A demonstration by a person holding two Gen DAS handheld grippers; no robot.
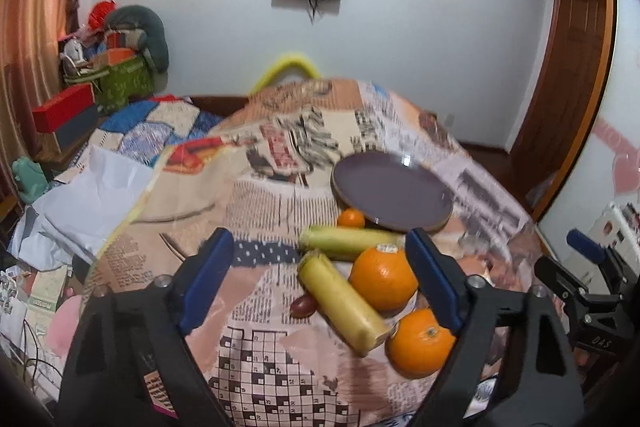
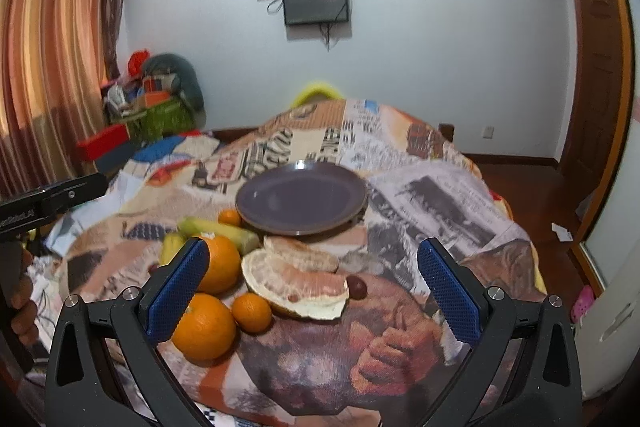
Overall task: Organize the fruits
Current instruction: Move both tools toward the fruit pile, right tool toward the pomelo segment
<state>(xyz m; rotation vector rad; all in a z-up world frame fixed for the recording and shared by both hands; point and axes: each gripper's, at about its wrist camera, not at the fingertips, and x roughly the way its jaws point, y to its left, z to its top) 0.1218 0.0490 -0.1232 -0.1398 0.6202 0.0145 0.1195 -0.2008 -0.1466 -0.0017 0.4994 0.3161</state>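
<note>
Pointing forward and somewhat downward over the table, the left gripper (image 1: 320, 283) holds its blue-padded fingers (image 1: 208, 279) wide apart with nothing pressed between them, and the right gripper (image 2: 316, 291) is angled down in much the same way, its own blue pads equally spread and gripping nothing. The landmark is the dark purple plate (image 2: 301, 201), lying empty on the newspaper-print tablecloth (image 2: 440, 187). In the left wrist view the fruit lies on the near side of the plate: a small tangerine (image 1: 351, 218) touches its near rim, a greenish banana (image 1: 348, 241) lies just beside that, and a yellow banana (image 1: 344, 303) stretches nearer still, inside the gap of the left fingers but apart from both pads. A large orange (image 1: 383, 277) sits just beside the inner face of that gripper's right-hand finger, whether touching it cannot be told, and a second orange (image 1: 420, 343) lies partly behind that finger. A dark grape (image 1: 303, 305) rests against the yellow banana. In the right wrist view, pomelo pieces (image 2: 296, 279) lie just on the near side of the plate, between the right fingers and clear of them. A hand (image 2: 22, 303) shows at that view's left edge.
</note>
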